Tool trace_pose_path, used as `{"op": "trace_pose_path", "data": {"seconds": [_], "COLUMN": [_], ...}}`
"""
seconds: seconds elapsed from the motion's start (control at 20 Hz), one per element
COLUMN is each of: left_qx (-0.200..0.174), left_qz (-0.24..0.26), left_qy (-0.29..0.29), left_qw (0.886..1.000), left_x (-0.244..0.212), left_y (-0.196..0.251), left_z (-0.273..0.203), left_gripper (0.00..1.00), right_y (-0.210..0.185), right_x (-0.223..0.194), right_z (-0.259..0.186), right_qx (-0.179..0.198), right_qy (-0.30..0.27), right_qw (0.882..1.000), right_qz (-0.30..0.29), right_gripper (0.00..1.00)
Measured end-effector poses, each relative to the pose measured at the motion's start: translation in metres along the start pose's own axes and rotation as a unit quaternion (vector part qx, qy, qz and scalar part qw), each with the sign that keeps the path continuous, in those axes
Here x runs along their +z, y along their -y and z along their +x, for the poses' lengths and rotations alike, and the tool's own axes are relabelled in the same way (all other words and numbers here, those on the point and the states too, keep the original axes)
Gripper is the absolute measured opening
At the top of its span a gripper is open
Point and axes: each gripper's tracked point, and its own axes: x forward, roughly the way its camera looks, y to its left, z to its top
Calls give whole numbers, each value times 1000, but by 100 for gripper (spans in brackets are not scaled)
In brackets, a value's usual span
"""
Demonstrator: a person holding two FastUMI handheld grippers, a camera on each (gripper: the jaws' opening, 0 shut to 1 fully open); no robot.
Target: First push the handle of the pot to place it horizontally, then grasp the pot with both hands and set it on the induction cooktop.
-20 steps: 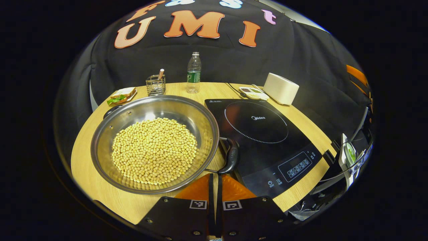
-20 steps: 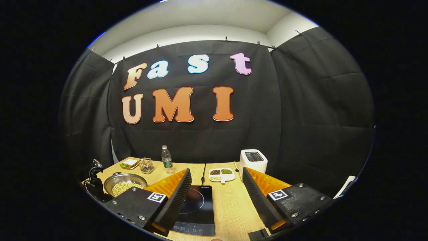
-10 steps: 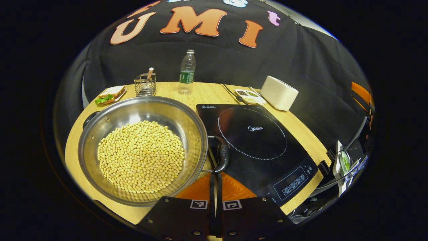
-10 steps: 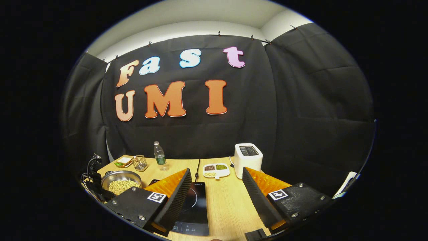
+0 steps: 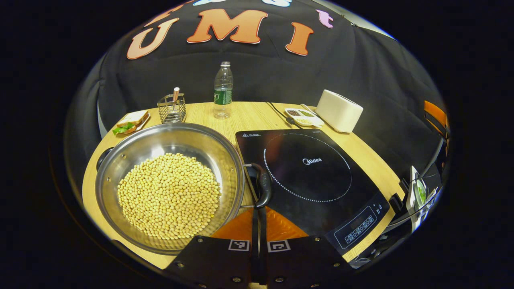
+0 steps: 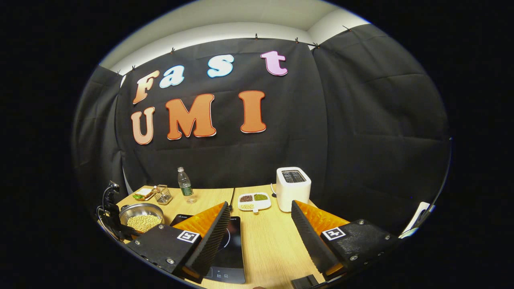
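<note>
Soybeans heap the steel pot, so I judge it heavy, smooth-walled and quick to spill if tipped; I would take it by the two black loop handles, the near handle and the far handle across the rim, and keep it level. The pot sits on the wooden table, just left of the induction cooktop, with the near handle overlapping the cooktop's edge. My left gripper has its fingers pressed together, tips just short of that handle. My right gripper stands wide apart, well off and gripping nothing. Compared with a second ago, the near handle has swung from angled toward me to lying closer along the rim, and the right gripper has drifted rightward.
</note>
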Motion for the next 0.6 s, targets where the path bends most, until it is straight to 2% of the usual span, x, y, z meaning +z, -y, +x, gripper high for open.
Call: {"op": "trace_pose_path", "data": {"seconds": [0.05, 0.25, 0.55, 0.6], "left_qx": [0, -6, -19, -20], "left_qz": [-2, -12, -15, -14], "left_qy": [1, 3, 10, 11], "left_qw": [1000, 1000, 1000, 1000], "left_x": [1, 7, 18, 20], "left_y": [-2, -2, 1, 0], "left_z": [1, 7, 20, 22], "left_gripper": [4, 1, 5, 2], "right_y": [0, -2, -6, -7], "right_x": [-1, -5, -10, -13], "right_z": [1, 4, 12, 14], "right_qx": [0, -1, -8, -9], "right_qy": [-1, -8, -19, -22], "right_qw": [1000, 1000, 1000, 1000], "right_qz": [0, -5, -6, -5], "right_gripper": [95, 95, 95, 95]}}
